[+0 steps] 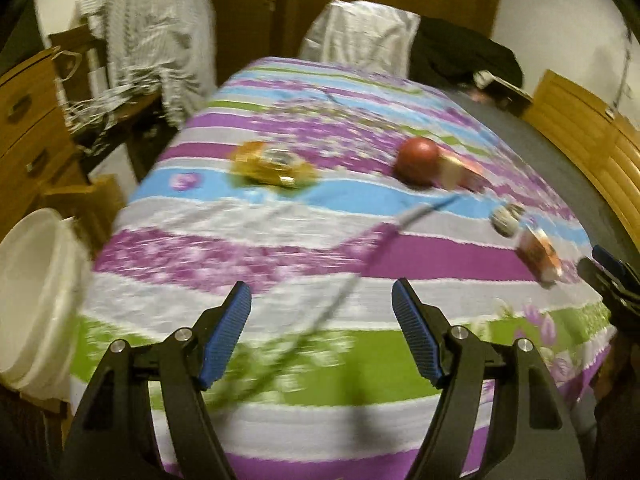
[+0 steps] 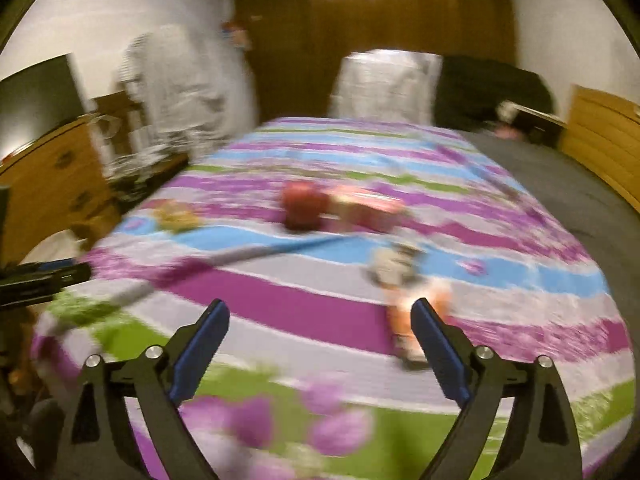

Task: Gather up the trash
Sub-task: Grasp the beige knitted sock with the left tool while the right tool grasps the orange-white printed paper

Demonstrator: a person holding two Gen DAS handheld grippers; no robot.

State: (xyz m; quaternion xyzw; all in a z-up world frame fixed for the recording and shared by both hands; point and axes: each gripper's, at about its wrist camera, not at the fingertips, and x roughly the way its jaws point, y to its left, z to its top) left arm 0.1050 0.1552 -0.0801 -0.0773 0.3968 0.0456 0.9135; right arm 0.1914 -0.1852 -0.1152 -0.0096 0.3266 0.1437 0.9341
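Observation:
Trash lies on a striped purple, blue and green bed cover [image 1: 280, 256]. A yellow wrapper [image 1: 272, 166] lies mid-left, also in the right wrist view [image 2: 176, 216]. A red ball [image 1: 418, 160] sits beside a pink-and-white carton [image 1: 460, 170]. A crumpled grey wrapper [image 1: 507, 219] and an orange carton [image 1: 540, 254] lie at the right. My left gripper [image 1: 322, 300] is open and empty above the near cover. My right gripper [image 2: 320, 316] is open and empty, its right finger just in front of the orange carton [image 2: 404, 320]. Both views are blurred.
A white bucket [image 1: 36, 292] stands at the bed's left side. A wooden dresser [image 1: 28, 120] is at the left, and a wooden panel [image 1: 580, 132] at the right. Clothes [image 1: 360, 36] lie at the bed's far end. A fold [image 1: 360, 272] runs diagonally across the cover.

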